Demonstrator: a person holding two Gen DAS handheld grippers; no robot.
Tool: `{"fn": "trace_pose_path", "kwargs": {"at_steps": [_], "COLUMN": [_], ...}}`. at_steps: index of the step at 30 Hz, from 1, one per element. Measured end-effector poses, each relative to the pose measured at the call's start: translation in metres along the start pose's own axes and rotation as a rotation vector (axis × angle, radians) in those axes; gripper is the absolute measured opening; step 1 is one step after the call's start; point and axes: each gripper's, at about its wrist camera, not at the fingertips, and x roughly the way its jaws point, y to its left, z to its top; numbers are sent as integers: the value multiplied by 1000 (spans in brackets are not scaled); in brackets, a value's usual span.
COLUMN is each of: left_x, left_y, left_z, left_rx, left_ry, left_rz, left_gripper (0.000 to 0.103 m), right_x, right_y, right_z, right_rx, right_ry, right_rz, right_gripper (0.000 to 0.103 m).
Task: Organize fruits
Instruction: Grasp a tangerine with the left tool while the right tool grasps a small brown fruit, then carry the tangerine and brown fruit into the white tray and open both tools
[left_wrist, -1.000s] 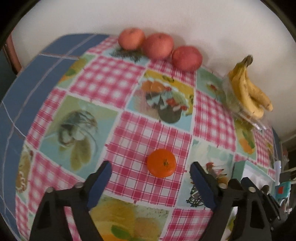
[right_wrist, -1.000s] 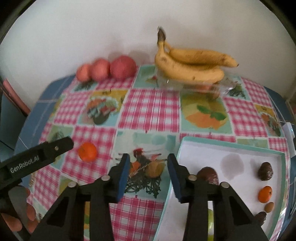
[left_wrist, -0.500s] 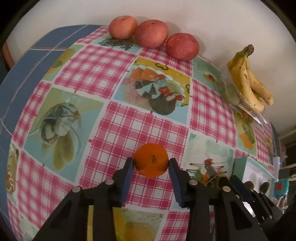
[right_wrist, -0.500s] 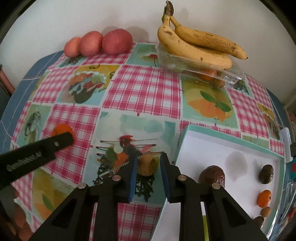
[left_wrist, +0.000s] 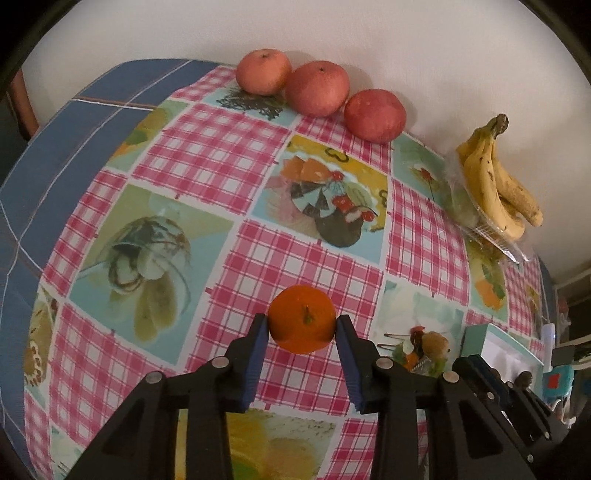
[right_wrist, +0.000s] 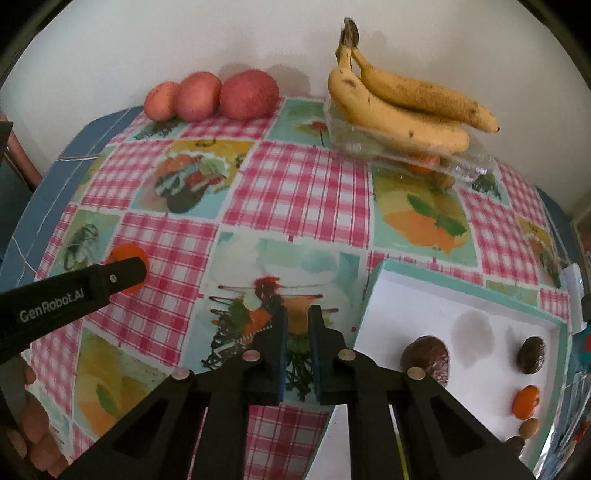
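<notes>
**Tangerine clamped in my left jaws**

My left gripper (left_wrist: 302, 325) squeezes the tangerine (left_wrist: 302, 318) between both pads over the checked tablecloth (left_wrist: 207, 158). My right gripper (right_wrist: 295, 325) is nearly closed; whether it pinches anything, I cannot tell. White tray (right_wrist: 424, 306) sits at three o'clock, bananas (right_wrist: 402, 107) at one, three apples (right_wrist: 212, 96) at eleven.

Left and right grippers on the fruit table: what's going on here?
A person with two handheld grippers is sorting fruit. The left gripper is shut on a mandarin on the checked tablecloth. The right gripper is nearly closed beside the white tray; whether it holds anything cannot be told. The tray already holds a small orange fruit and several dark ones. Three apples and the bananas sit by the wall.
</notes>
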Motion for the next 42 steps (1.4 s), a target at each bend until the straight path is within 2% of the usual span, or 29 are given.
{"fn": "trace_pose_path", "kwargs": {"at_steps": [5,8,10,12,13,23,25,26,32,42], "left_x": [-4,-2,1,3,4,7,6,5,-5,-40], "left_y": [4,4,3,3,3,2,2,2,5,2], "left_z": [0,1,1,1,1,2,2,3,1,-11], "left_rx": [-12,-19,-23,-23,-24,-23,-24,-24,-27,0], "left_ry": [-6,-5,-1,4,7,13,11,9,-4,-54], "left_rz": [7,7,8,9,9,6,6,6,-1,18], "left_gripper": [40,40,40,40,40,40,40,40,40,40], "right_x": [-3,-4,-4,-3,-2,27,28,28,22,-20], "right_y": [-2,-6,-9,-7,-5,1,-2,-3,-10,-17], "right_z": [1,3,5,7,8,2,2,1,3,4], "right_rx": [11,42,69,79,79,30,44,45,67,116], "right_ry": [-4,-23,-34,-46,-51,16,10,10,10,-26], "right_rz": [5,40,86,107,111,18,21,18,48,88], "right_gripper": [11,11,18,35,37,37,33,23,23,23]}}
